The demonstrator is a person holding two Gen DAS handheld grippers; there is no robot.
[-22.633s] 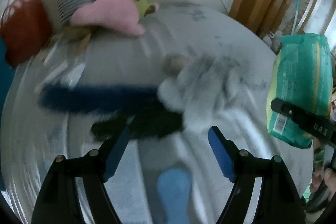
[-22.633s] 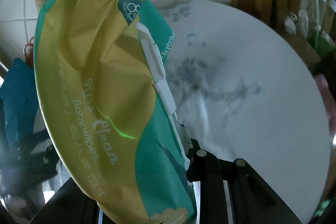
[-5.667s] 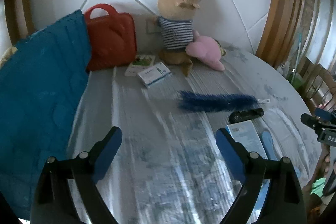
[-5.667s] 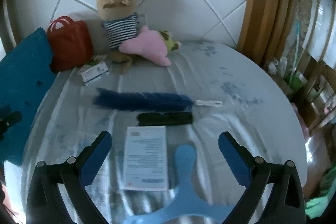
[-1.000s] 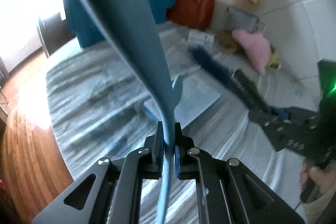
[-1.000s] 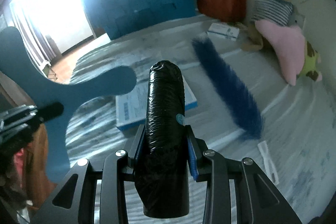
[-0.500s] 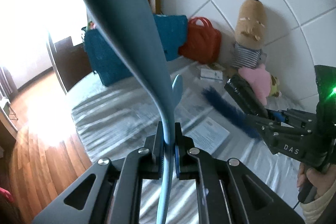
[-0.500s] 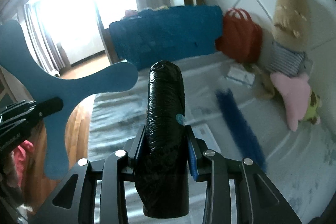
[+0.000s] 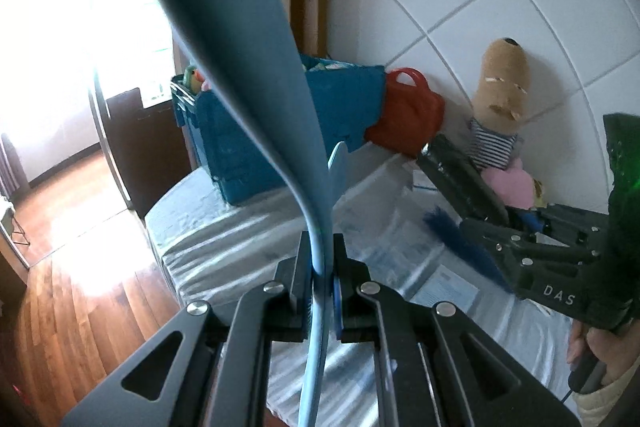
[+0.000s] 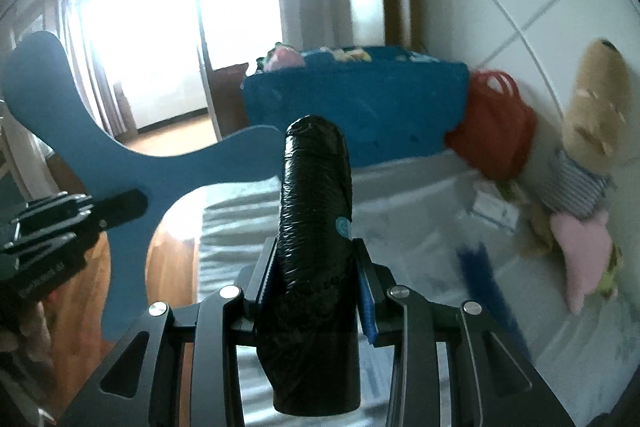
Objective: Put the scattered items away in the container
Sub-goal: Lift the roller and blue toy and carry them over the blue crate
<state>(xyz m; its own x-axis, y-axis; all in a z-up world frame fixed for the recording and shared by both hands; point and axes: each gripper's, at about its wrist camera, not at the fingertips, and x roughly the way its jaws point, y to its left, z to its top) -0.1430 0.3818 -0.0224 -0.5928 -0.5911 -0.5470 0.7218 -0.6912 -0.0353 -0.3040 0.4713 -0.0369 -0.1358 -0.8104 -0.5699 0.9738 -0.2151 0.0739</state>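
Observation:
My left gripper [image 9: 320,269] is shut on a flat blue three-armed boomerang [image 9: 240,67], held edge-on above the table; the same boomerang [image 10: 132,163] shows broadside in the right wrist view. My right gripper [image 10: 316,267] is shut on a black roll of bags [image 10: 316,195], also seen as a black roll [image 9: 460,179] in the left wrist view. The blue fabric container [image 9: 256,143] stands at the table's far end, several items inside. A blue feather duster [image 9: 464,247] and a white booklet [image 9: 448,287] lie on the table.
A red bag [image 9: 412,119] leans beside the container [image 10: 360,107]. A brown plush in a striped shirt [image 9: 500,95] and a pink plush [image 9: 508,187] rest against the tiled wall. A small white box [image 10: 496,207] lies near them. Wooden floor [image 9: 72,267] drops off left of the table.
Both grippers have lifted and turned toward the blue container, which now sits larger and nearer the centre. Each still holds its item.

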